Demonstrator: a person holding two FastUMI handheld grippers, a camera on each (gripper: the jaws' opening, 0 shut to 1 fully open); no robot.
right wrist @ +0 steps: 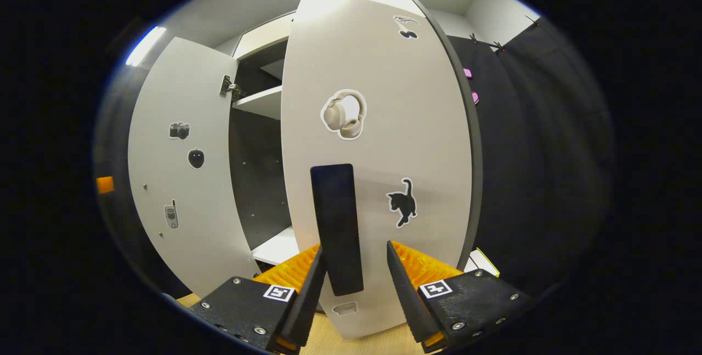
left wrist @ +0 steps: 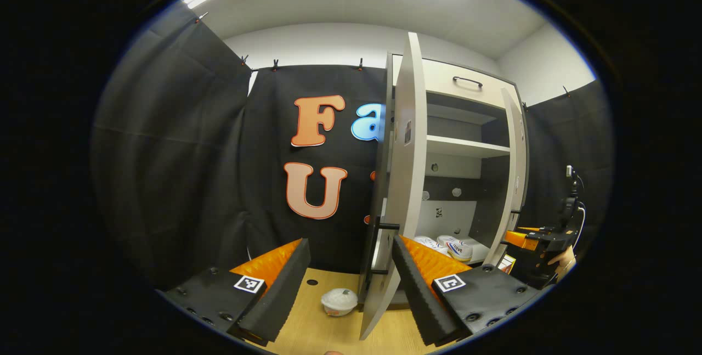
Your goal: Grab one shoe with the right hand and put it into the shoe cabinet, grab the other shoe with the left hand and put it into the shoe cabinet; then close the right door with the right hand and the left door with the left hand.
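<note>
While both ridged hand-held grippers (left wrist: 351,267) (right wrist: 356,272) gape, two white shoes (left wrist: 447,245) sit inside the smooth pale cabinet (left wrist: 466,146).

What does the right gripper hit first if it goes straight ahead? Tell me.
The right gripper points at the black handle on the right door. The handle sits between its open jaws, so it likely meets the handle or the door panel first; depth is unclear.

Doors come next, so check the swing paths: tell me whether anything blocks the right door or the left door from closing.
Nothing visible does. The right tool straddles the black handle of the white right door, jaws apart. Both white sneakers sit inside on the bottom shelf. The white lidded bowl lies on the wooden floor outside the white left door.
</note>
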